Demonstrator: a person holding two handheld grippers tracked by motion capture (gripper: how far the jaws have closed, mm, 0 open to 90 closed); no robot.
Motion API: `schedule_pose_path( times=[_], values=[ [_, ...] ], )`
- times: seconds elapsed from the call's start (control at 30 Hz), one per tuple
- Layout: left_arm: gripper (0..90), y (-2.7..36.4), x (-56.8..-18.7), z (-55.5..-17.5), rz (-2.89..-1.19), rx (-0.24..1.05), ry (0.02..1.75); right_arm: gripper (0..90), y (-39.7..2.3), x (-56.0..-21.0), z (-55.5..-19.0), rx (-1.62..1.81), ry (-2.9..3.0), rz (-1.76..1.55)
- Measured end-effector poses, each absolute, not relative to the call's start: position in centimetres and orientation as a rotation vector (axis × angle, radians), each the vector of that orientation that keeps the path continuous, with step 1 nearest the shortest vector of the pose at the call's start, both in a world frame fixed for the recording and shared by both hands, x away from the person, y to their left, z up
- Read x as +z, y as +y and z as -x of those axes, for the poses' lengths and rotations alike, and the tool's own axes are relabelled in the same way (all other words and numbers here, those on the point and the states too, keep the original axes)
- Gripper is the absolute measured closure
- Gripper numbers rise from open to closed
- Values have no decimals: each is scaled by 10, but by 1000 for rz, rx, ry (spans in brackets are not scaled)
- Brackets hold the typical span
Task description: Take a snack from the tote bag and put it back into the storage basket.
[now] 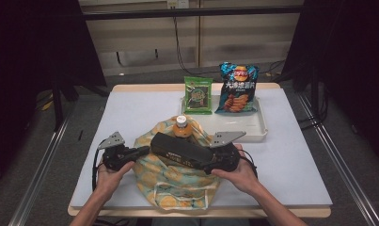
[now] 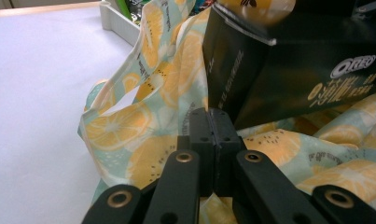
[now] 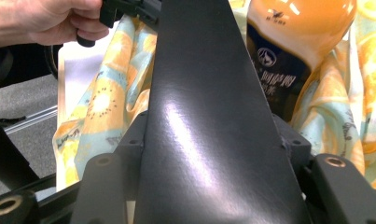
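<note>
Two tongs, right tongs clamping black box, left tongs pinching bag

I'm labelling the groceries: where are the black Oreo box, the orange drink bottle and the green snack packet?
black Oreo box (image 1: 180,148), high view, its top face.
orange drink bottle (image 3: 293,37), right gripper view, its shoulder.
green snack packet (image 1: 198,95), high view, its front.
</note>
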State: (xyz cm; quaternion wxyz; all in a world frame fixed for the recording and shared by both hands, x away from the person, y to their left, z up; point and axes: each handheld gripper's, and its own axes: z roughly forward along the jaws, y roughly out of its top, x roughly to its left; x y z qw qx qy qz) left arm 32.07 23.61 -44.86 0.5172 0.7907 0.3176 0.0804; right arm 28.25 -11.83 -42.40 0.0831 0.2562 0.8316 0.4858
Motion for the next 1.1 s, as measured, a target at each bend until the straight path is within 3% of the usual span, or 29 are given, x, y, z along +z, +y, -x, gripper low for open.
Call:
schedule_pose_path(
  times=[0.67, 1.1],
  values=[
    [895, 234, -445, -290, -1940, 168, 706, 435, -121, -397, -289, 1556, 2417, -717],
    [863, 247, -443, -283, -1865, 191, 700, 435, -125, -371, -294, 1600, 2370, -678]
  ],
)
